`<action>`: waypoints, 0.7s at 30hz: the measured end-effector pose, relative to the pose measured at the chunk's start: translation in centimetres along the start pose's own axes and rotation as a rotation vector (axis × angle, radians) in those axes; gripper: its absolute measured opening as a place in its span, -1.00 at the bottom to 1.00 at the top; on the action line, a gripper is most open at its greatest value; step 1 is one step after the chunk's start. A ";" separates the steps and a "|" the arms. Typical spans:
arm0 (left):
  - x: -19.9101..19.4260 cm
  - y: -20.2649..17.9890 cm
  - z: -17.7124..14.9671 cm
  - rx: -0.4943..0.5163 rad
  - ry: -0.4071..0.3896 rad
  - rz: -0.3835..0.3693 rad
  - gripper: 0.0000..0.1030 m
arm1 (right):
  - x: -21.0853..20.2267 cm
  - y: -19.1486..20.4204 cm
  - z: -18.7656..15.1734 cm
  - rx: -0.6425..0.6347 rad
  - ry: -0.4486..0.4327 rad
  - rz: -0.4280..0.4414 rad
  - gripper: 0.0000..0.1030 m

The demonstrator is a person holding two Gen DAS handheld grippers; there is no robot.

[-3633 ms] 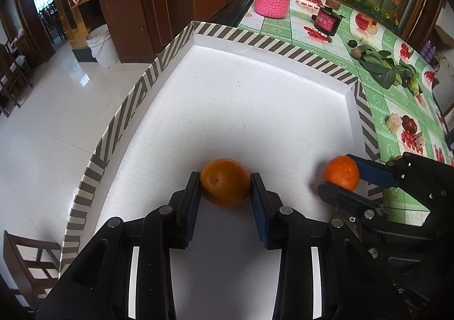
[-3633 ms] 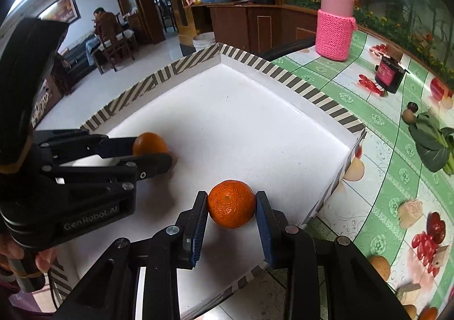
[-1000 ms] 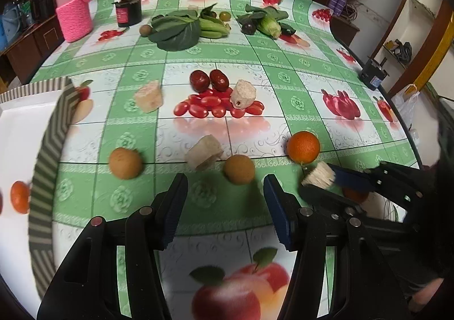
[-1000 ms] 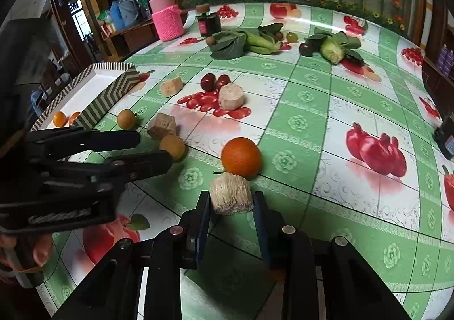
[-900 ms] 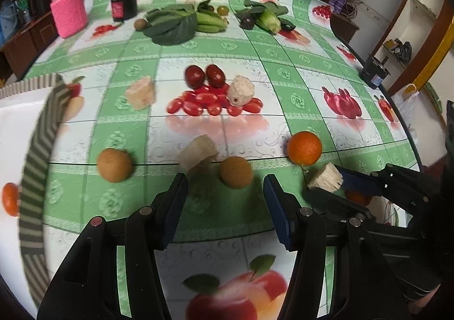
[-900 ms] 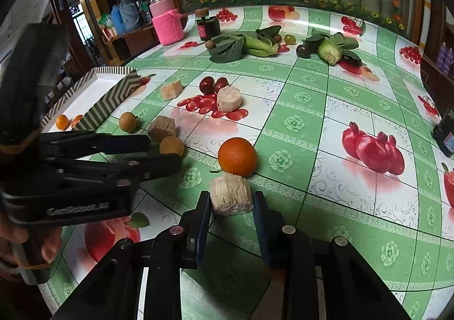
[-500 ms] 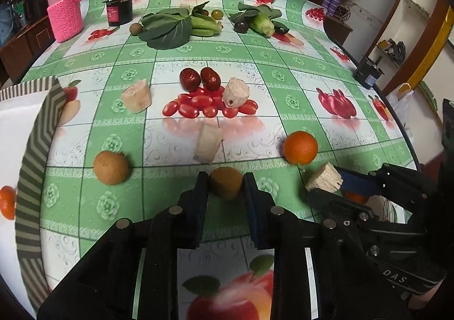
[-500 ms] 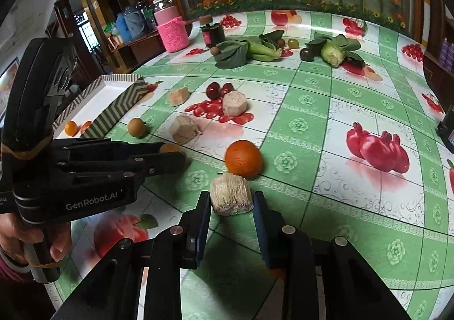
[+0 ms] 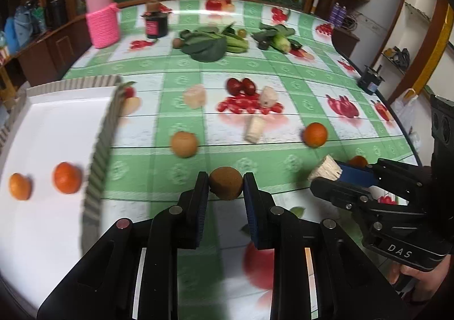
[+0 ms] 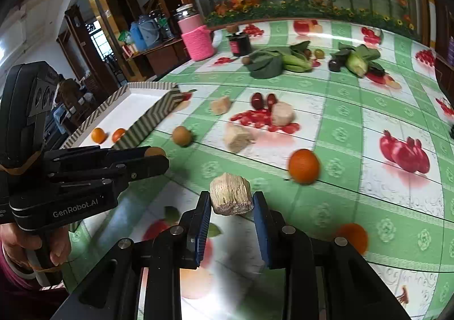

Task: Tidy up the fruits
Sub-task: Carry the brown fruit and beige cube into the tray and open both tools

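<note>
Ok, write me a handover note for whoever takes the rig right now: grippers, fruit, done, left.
Left gripper: shut on a brown round fruit, jaws just closed.
Right gripper: shut on a pale fibrous chunk.
Done: two oranges lie in the white tray.
Left: a second brown fruit, an orange, another orange near the table's edge and three pale chunks sit loose on the tablecloth. Probably carry both held items toward the tray.

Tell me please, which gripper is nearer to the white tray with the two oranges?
Left. The left gripper, holding a brown fruit, is beside the tray; the right gripper, holding a beige chunk, is farther away.
</note>
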State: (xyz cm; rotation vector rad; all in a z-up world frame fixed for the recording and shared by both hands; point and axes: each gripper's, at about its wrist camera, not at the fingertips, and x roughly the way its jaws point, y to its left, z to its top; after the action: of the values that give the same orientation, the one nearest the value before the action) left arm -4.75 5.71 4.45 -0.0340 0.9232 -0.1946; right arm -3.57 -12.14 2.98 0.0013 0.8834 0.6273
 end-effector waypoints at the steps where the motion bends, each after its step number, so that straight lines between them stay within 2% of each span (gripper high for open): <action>1: -0.3 0.3 -0.1 -0.003 -0.005 0.006 -0.54 | 0.0 0.5 0.1 -0.005 0.001 0.006 -0.43; 21: -7.1 10.9 -3.8 -0.066 -0.122 0.240 -0.53 | 2.3 11.1 2.1 -0.124 0.013 0.073 -0.44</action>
State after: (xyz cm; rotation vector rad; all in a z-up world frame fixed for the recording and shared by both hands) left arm -10.23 17.91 6.53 0.0040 0.8044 0.0606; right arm -6.61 -1.32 5.45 -0.0829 0.8586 0.7500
